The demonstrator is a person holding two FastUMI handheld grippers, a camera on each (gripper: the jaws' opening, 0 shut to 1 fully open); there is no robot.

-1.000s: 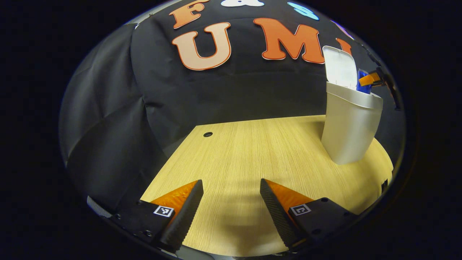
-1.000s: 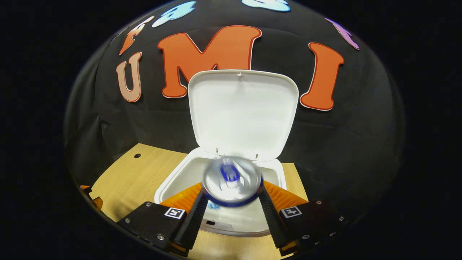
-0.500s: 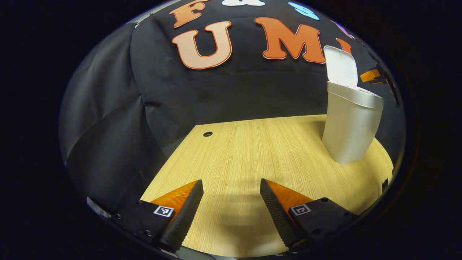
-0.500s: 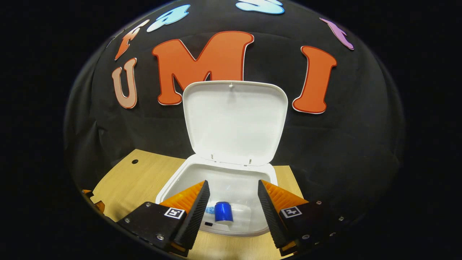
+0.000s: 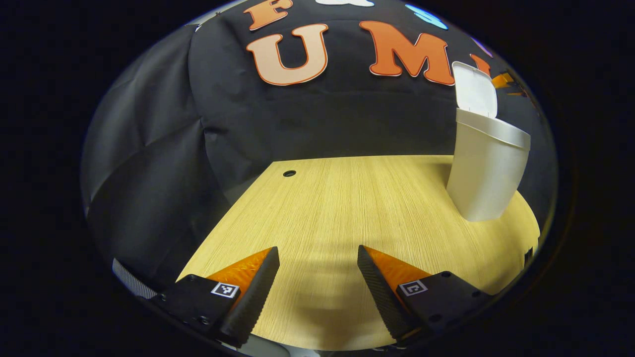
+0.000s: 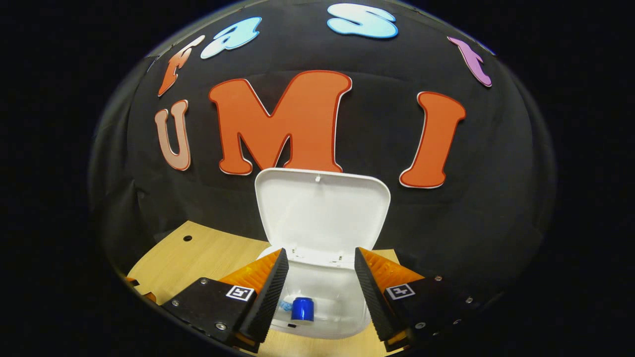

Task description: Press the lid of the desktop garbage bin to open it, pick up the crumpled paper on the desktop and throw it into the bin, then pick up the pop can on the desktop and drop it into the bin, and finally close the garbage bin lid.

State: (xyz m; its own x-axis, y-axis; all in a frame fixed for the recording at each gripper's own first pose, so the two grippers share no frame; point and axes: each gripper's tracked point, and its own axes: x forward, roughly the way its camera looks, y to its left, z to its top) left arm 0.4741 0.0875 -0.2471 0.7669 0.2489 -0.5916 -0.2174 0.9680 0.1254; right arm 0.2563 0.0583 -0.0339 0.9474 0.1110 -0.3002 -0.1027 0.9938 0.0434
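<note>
Lying in the open bin, pop can, below spread right claw

Bin front rim hidden behind tongs.

Setting: a staged recording booth, lab-type rather than a lived-in room. Black cloth hangs in folds as the wall behind and beside a light wood-grain tabletop with a small round hole near its far corner. A white desktop bin, lid raised, stands on the tabletop.
</note>
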